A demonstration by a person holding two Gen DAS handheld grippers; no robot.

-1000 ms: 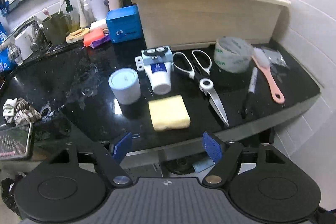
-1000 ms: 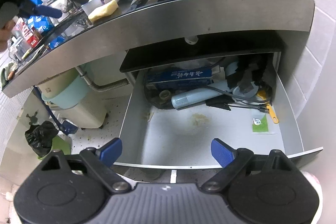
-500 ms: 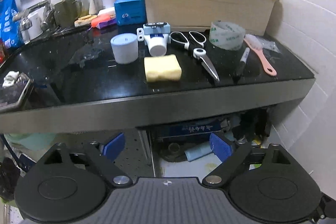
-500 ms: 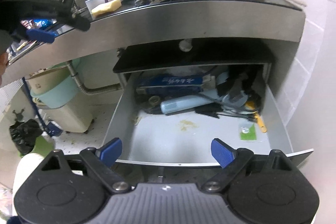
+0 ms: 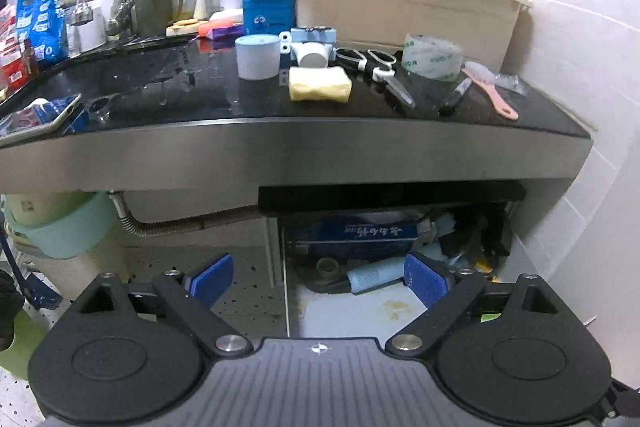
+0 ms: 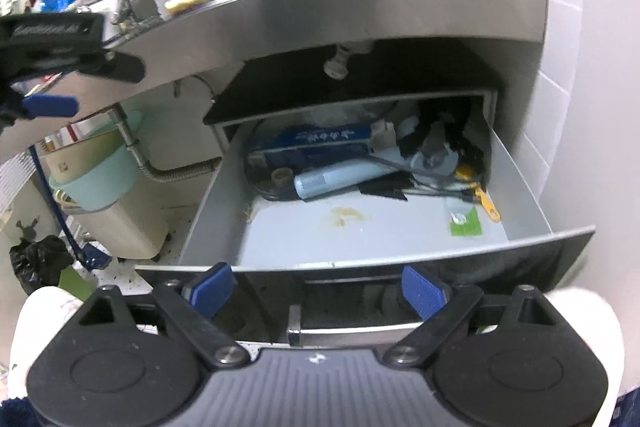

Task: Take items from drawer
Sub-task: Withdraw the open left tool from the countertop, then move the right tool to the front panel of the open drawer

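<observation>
The grey drawer under the counter stands pulled open. Inside lie a dark blue box, a light blue tube, black cables and parts, a yellow tool and a green packet. My right gripper is open and empty, in front of the drawer's front panel. My left gripper is open and empty, below the counter edge, facing the drawer with the blue box and tube. The left gripper also shows at the left of the right wrist view.
The black counter carries a yellow sponge, scissors, a tape roll, a marker, a pink brush, a blue cup and a beige bin. A hose and a pale bin stand left of the drawer.
My left gripper has dropped from above the counter to below its edge, now facing the drawer. My right gripper has lowered and drawn back to the drawer's front panel.
</observation>
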